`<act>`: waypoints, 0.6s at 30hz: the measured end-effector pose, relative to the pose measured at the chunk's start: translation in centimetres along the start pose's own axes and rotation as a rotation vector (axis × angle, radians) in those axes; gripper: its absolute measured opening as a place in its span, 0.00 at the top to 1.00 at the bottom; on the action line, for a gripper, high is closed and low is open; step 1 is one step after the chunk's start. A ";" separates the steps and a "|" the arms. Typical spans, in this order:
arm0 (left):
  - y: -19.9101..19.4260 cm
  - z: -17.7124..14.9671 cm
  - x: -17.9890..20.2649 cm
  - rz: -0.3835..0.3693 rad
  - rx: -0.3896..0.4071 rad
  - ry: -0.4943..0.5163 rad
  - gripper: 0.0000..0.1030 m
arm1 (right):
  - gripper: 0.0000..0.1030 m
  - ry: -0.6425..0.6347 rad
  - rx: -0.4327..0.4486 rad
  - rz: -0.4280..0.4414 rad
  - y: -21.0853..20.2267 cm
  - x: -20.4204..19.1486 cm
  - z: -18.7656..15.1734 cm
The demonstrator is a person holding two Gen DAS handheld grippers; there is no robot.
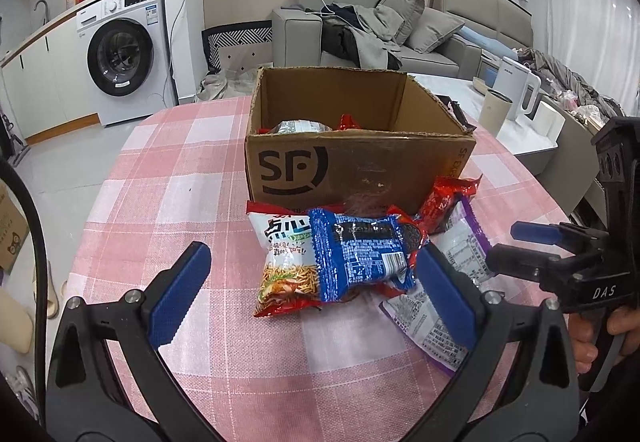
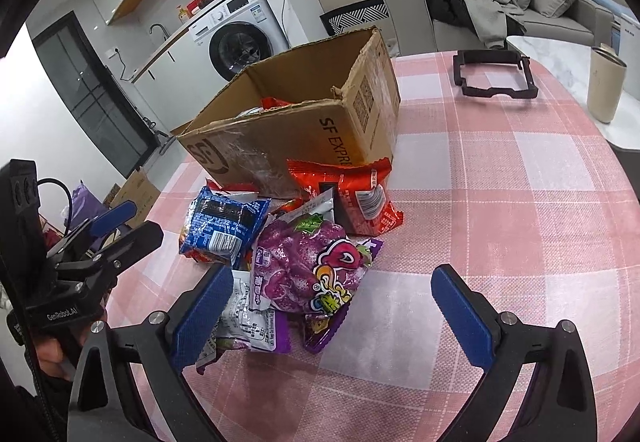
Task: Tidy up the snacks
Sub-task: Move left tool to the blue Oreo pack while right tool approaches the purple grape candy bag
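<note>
An open SF cardboard box (image 1: 360, 169) stands on the pink checked table (image 1: 180, 169), with a few snack packs inside. A pile of snack packs lies in front of it: a blue pack (image 1: 360, 258) on a noodle-snack pack (image 1: 284, 266), a red pack (image 2: 352, 197), and purple packs (image 2: 308, 274). The box also shows in the right wrist view (image 2: 300, 129), as does the blue pack (image 2: 224, 222). My left gripper (image 1: 312, 290) is open and empty, just before the blue pack. My right gripper (image 2: 332, 306) is open and empty over the purple packs.
A black square frame (image 2: 496, 77) lies on the far side of the table. A beige cup (image 2: 606, 85) and a white kettle (image 1: 518, 85) stand on a marble table beyond. A sofa (image 1: 400, 29) and a washing machine (image 1: 124, 53) are behind.
</note>
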State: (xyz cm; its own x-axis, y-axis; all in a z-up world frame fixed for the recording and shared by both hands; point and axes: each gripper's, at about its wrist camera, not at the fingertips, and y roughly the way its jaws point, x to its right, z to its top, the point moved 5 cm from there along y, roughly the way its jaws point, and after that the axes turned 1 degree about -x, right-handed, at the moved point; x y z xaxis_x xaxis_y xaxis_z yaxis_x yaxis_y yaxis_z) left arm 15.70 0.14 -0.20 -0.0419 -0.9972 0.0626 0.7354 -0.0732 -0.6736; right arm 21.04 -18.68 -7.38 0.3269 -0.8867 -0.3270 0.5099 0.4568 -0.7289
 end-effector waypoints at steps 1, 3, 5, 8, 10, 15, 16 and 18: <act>0.2 -0.1 0.0 0.000 -0.002 0.001 0.01 | 0.02 0.009 -0.004 0.004 0.1 0.1 0.0; 0.4 -0.2 -0.2 0.005 -0.007 -0.001 0.01 | 0.02 0.021 -0.008 0.021 0.3 0.2 -0.1; 0.7 -0.3 -0.3 0.014 -0.007 -0.005 0.01 | 0.02 0.039 -0.014 0.047 0.4 0.2 -0.1; 1.0 -0.5 -0.5 0.012 -0.009 -0.017 0.01 | 0.04 0.053 -0.015 0.076 0.6 0.0 0.0; 1.3 -0.5 -0.7 0.014 -0.015 -0.024 0.01 | 0.06 0.055 -0.022 0.075 0.9 -0.1 0.0; 1.9 -0.8 -0.8 0.018 -0.029 -0.028 0.01 | 0.09 0.070 -0.041 0.072 1.8 -0.1 0.0; 2.0 -0.8 -0.9 0.018 -0.028 -0.030 0.01 | 0.12 0.074 -0.043 0.070 2.1 0.0 0.0; 2.0 -0.8 -1.0 0.021 -0.024 -0.035 0.01 | 0.16 0.084 -0.052 0.068 2.5 0.2 -0.1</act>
State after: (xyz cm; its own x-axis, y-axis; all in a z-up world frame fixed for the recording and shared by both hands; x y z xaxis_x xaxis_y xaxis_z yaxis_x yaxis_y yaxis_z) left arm 16.70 0.98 -2.21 -0.0026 -0.9972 0.0743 0.7195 -0.0535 -0.6925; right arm 22.33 -17.69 -9.34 0.2901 -0.8579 -0.4241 0.4461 0.5133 -0.7331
